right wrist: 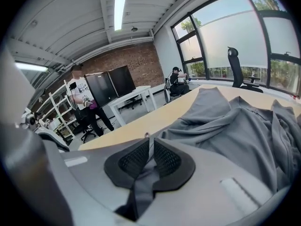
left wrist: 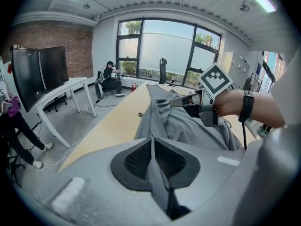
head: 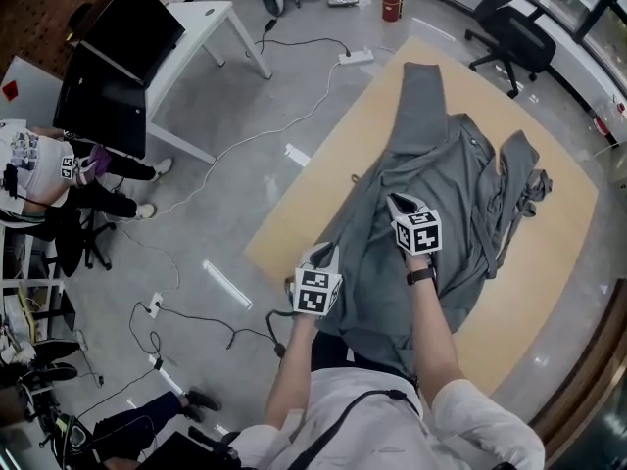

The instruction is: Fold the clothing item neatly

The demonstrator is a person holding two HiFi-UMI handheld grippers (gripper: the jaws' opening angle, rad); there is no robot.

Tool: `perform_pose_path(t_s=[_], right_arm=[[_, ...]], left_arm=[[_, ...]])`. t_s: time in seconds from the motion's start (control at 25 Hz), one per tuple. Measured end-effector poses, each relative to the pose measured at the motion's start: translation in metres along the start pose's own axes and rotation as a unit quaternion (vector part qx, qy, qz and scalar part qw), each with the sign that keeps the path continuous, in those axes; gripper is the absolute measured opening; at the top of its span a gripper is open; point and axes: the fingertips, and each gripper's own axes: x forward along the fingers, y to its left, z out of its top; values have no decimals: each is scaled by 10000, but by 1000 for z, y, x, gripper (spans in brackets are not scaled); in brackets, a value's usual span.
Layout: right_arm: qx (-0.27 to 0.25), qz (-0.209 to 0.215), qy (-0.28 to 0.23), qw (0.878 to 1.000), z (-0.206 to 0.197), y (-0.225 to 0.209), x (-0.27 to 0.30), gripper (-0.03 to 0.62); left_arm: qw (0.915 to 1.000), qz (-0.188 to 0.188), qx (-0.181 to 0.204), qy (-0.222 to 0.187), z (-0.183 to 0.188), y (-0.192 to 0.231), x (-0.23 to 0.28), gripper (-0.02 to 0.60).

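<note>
Two nearly closed grippers, left gripper [head: 326,256] and right gripper [head: 397,202], each pinched a thin fold of grey garment [head: 431,150]; a shallow bite might slip, skewing the fold.

No text is readable: cubes [head: 317,293] on the left gripper [head: 326,255] and right gripper [head: 397,202] bear only black-and-white square patterns, and the shirt [head: 22,155] print at far left blurs.
</note>
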Motion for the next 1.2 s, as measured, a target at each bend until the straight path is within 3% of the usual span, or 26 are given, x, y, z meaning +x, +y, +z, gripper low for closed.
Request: perform_pose_path(t_s=[0.44, 0.76, 0.92, 1.2], right_arm=[[-257, -4, 144, 9996, -13, 4, 11, 55], [-380, -30, 197, 9991, -17, 5, 18, 62], [-433, -103, 183, 9988, -16, -2, 22, 66], [-577, -210, 230, 9978, -13, -5, 30, 71]], left_arm=[[9988, 118, 3, 477, -63, 10, -22, 41], [9985, 230, 94, 493, -78, 16, -35, 43], [9968, 207, -59, 771, -102, 16, -33, 64], [9956, 190, -187, 894, -122, 17, -29, 66]])
